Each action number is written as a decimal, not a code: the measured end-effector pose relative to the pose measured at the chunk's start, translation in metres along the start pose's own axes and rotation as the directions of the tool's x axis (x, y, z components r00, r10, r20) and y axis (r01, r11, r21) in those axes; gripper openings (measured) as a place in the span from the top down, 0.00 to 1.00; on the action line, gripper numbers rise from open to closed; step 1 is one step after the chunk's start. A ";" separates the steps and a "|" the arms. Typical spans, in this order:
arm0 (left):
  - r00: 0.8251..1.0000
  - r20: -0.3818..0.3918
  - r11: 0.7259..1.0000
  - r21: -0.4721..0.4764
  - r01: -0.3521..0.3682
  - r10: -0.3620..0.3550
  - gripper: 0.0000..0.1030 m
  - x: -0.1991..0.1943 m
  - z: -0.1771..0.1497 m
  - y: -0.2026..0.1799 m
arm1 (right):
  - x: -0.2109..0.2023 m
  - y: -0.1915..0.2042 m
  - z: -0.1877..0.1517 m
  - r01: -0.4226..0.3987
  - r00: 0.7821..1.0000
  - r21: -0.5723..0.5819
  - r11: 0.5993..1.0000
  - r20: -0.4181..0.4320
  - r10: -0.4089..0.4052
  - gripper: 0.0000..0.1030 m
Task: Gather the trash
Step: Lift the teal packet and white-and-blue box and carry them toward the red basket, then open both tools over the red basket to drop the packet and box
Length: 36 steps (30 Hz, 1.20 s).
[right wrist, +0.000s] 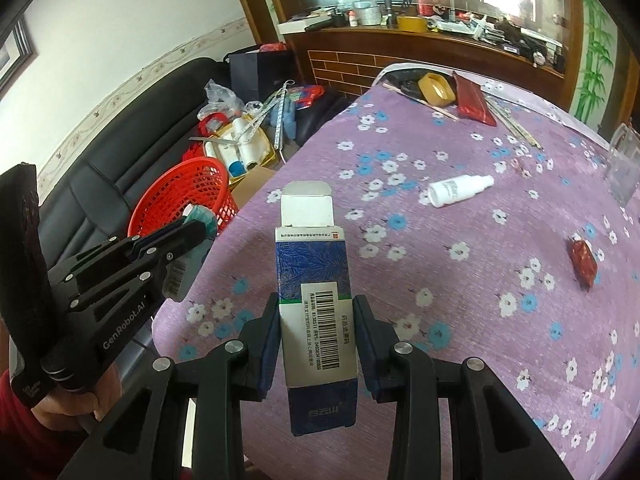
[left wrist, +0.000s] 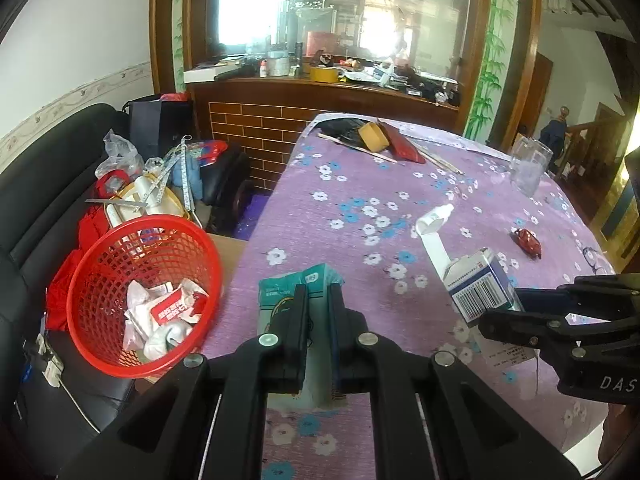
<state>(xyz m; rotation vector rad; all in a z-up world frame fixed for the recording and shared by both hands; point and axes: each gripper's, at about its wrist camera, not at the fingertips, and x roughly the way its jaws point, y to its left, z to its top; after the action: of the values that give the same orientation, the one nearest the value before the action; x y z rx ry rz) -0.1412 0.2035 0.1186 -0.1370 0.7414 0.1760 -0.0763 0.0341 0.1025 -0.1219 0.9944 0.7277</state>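
Observation:
My left gripper (left wrist: 318,300) is shut on a teal tissue packet (left wrist: 280,292) above the table's left edge, right of the red basket (left wrist: 100,344); the gripper also shows in the right wrist view (right wrist: 192,236). The basket holds crumpled white and red wrappers (left wrist: 168,312). My right gripper (right wrist: 316,312) is shut on a blue and white carton (right wrist: 314,280) with an open top flap; the carton also shows in the left wrist view (left wrist: 480,284). A white bottle (right wrist: 460,190) and a red wrapper (right wrist: 584,262) lie on the purple cloth.
The purple flowered table (right wrist: 480,320) also carries a tape roll (right wrist: 436,88), a red pouch (right wrist: 474,100), sticks and a glass mug (left wrist: 530,164). A black sofa (left wrist: 44,200) with clutter lies left. A paper slip (left wrist: 504,350) lies under the right gripper.

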 end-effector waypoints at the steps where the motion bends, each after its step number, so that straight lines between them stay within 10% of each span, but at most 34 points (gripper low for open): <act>1: 1.000 0.001 1.000 -0.003 -0.002 0.002 0.92 0.000 0.000 0.002 | 0.001 0.002 0.001 0.000 1.000 -0.004 1.000 -0.001 0.000 0.63; 32: 0.995 -0.053 0.946 -0.311 -0.095 0.083 0.91 0.019 0.012 0.194 | 0.120 0.143 0.118 -0.203 0.974 -0.086 0.975 -0.118 0.193 0.61; 36: 0.995 -0.043 0.932 -0.347 -0.104 0.095 0.63 0.017 0.012 0.209 | 0.145 0.162 0.131 -0.223 0.968 -0.085 0.971 -0.133 0.211 0.57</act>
<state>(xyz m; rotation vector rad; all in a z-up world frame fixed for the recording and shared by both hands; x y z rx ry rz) -0.1645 0.4115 0.1026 -0.4415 0.7384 0.4041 -0.0325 0.2840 0.0962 -0.1473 1.1000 0.9813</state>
